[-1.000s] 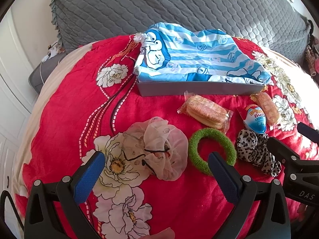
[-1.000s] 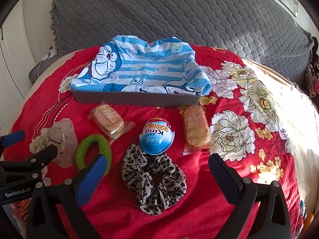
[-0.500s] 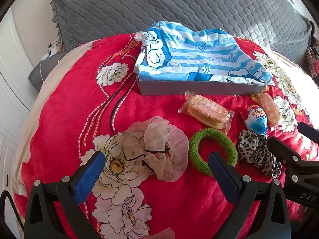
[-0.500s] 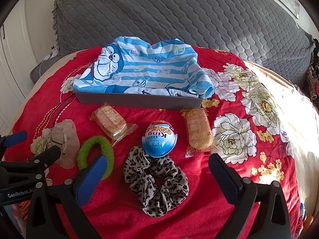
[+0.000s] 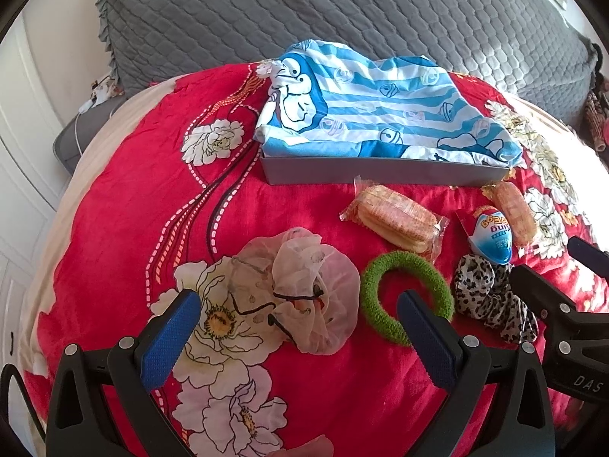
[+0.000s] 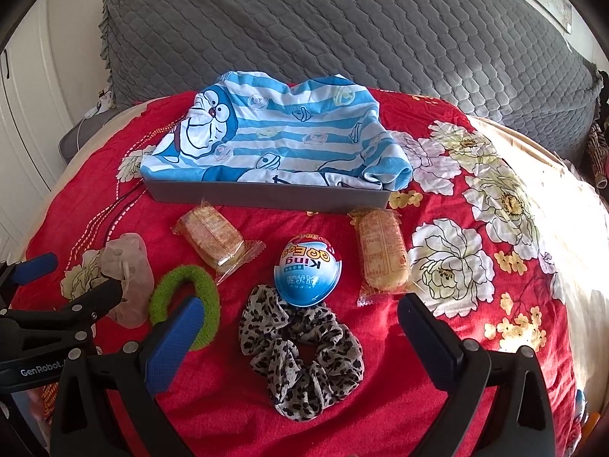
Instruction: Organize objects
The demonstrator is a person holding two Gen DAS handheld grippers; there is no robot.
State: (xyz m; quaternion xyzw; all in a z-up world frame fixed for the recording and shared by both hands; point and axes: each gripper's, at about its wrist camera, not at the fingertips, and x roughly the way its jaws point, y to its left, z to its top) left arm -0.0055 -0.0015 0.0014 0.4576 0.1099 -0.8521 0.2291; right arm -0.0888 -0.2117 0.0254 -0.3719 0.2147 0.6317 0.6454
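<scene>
On a red flowered bedspread lie a sheer pink scrunchie (image 5: 300, 289), a green scrunchie (image 5: 403, 301), a leopard scrunchie (image 6: 300, 358), a blue egg-shaped candy (image 6: 308, 270) and two wrapped wafer snacks (image 6: 213, 236) (image 6: 382, 255). Behind them stands a grey tray (image 6: 266, 194) covered by a blue striped cartoon cloth (image 6: 281, 144). My left gripper (image 5: 297, 327) is open and empty, hovering over the pink scrunchie. My right gripper (image 6: 297, 331) is open and empty, hovering over the leopard scrunchie.
A grey quilted headboard cushion (image 6: 342, 30) rises behind the tray. White cabinet doors (image 5: 19, 152) stand at the left. The bed's cream edge (image 6: 571, 228) falls away to the right.
Both grippers have drawn slightly nearer to the items and the view has shifted a little. Nothing on the bed has moved.
</scene>
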